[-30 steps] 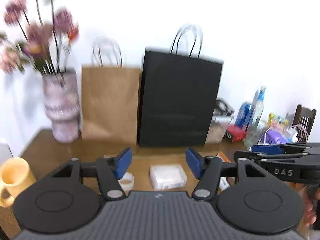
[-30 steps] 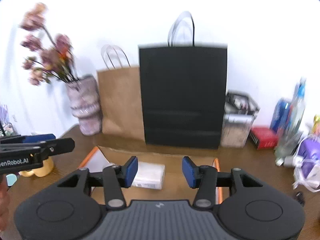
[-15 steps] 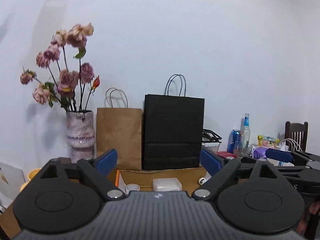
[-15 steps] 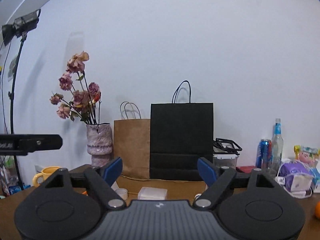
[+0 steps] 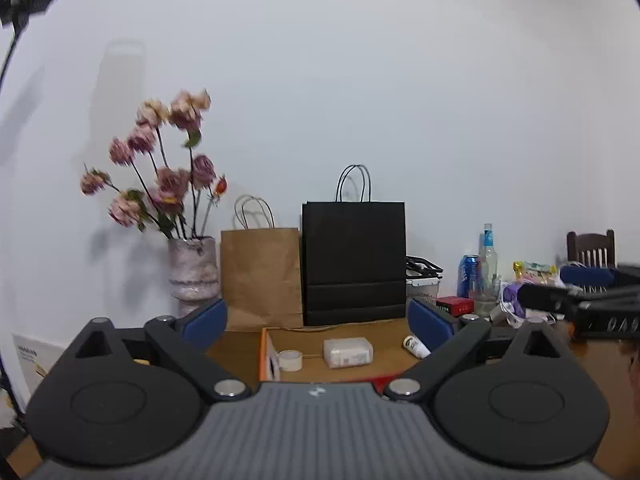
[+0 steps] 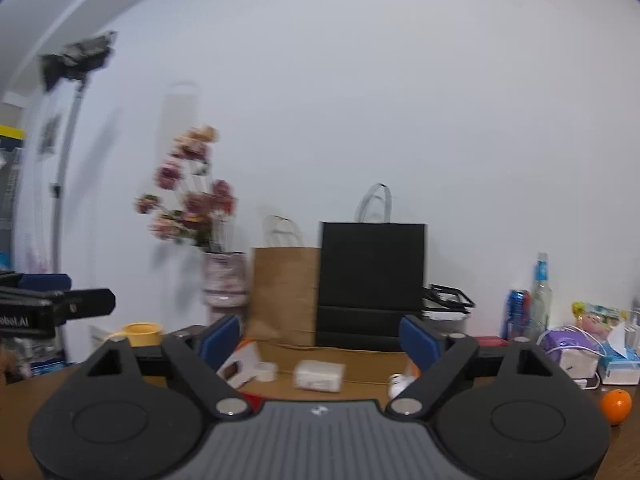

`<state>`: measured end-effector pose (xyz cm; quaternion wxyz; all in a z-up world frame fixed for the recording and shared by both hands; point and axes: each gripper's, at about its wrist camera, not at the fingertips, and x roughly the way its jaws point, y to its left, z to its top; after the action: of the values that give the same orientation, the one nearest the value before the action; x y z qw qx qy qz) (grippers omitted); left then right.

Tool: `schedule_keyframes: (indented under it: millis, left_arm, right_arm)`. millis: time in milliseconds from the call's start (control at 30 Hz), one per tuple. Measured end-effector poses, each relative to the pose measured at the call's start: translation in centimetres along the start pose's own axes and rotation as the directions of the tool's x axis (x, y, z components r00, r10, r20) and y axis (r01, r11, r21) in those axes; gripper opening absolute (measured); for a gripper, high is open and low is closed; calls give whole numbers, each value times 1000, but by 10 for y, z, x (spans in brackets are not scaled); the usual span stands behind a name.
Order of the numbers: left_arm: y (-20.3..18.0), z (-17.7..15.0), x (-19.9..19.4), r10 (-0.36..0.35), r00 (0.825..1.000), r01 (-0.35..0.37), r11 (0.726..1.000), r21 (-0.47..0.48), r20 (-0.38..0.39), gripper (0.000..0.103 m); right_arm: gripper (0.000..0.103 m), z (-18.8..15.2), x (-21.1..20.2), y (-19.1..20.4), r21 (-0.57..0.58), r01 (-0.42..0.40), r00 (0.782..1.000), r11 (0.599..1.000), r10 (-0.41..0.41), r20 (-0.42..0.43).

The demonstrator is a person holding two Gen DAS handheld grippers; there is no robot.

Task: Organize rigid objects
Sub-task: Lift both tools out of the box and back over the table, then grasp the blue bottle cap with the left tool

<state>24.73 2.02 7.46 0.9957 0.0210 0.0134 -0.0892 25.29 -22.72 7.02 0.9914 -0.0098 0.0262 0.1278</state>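
Fingers (image 5: 204, 316) of both grippers, spreading wider than a second ago, grip nothing; lower centre, one tape roll (image 5: 290, 360), one white box (image 5: 348, 352).

Against the white wall stands a black paper bag (image 5: 353, 260) with a brown paper bag (image 5: 260, 276) touching its left side. Left of these, a mottled vase (image 5: 193, 270) holds dried pink flowers (image 5: 160, 176) (their heads blurred). A yellow mug (image 6: 141, 333) sits further left on the brown surface (image 6: 24, 390). To the right of the black bag are a clear lidded container (image 5: 423, 280), a red box (image 5: 455, 305), a blue can (image 5: 469, 276) and a tall clear bottle (image 5: 488, 264). An orange fruit (image 6: 616, 406) lies near the surface's right edge, and a dark wooden chair back (image 5: 591, 249) rises behind.
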Motion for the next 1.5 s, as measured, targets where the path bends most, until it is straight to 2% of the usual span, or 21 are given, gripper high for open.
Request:
schedule_keyframes:
  millis: [167, 333, 433, 500, 633, 767, 867, 1033, 1100, 1200, 1267, 1333, 1400, 1467, 1500]
  left_arm:
    - [-1, -20, -73, 17, 999, -17, 1000, 4, 49, 103]
    - [3, -42, -117, 86, 996, -86, 994, -66, 0, 103]
    - [0, -54, -130, 83, 996, -85, 995, -42, -43, 103]
    - [-5, -61, -131, 78, 995, -79, 997, -1, -67, 103]
    - [-10, -72, -126, 83, 994, -81, 996, 32, -74, 103]
    - [-9, -79, -106, 67, 988, -63, 997, 33, -136, 103]
    - [-8, -79, -84, 58, 982, -51, 998, 43, -178, 103]
    - [-11, -77, -52, 32, 982, -27, 999, 27, -187, 103]
    - [-17, -73, -29, 1, 976, 17, 996, 84, -218, 103]
    - [-25, -71, 0, -20, 977, 53, 987, 150, -214, 103]
    - [-28, -75, 25, -27, 965, 64, 989, 135, -260, 103]
    - [-32, -86, 52, -29, 945, 69, 991, 113, -325, 103]
    - [-36, -96, 73, -41, 929, 86, 991, 107, -368, 103]
    - [-38, -105, 93, -44, 914, 90, 991, 94, -404, 103]
    - [-38, -107, 103, -42, 902, 86, 993, 84, -429, 99]
  right_arm:
    - [92, -17, -59, 27, -56, 5, 1000, 998, -6, -14]
    - [92, -55, -108, 54, -44, 5, 999, 999, -7, -39]
    - [92, -78, -121, 57, 29, 34, 997, 999, -32, -74]
    - [92, -90, -118, 54, 75, 42, 990, 996, -32, -134]
    - [92, -99, -111, 52, 63, 78, 982, 995, -66, -178]
    - [92, -101, -104, 47, 51, 86, 982, 995, -76, -173]
    - [92, -102, -96, 37, 86, 104, 983, 991, -90, -162]
    - [89, -107, -77, 21, 122, 106, 974, 987, -78, -214]
    - [88, -107, -70, 14, 130, 121, 968, 984, -88, -234]
    - [88, -107, -60, 1, 158, 134, 966, 978, -93, -243]
    - [86, -107, -49, -8, 175, 139, 965, 975, -94, -244]
    - [86, -106, -34, -15, 169, 134, 963, 977, -88, -253]
    - [77, -106, -13, -21, 145, 129, 958, 981, -86, -275]
    - [74, -105, 8, -26, 129, 107, 956, 986, -67, -285]
    - [72, -103, 23, -31, 125, 92, 955, 988, -52, -293]
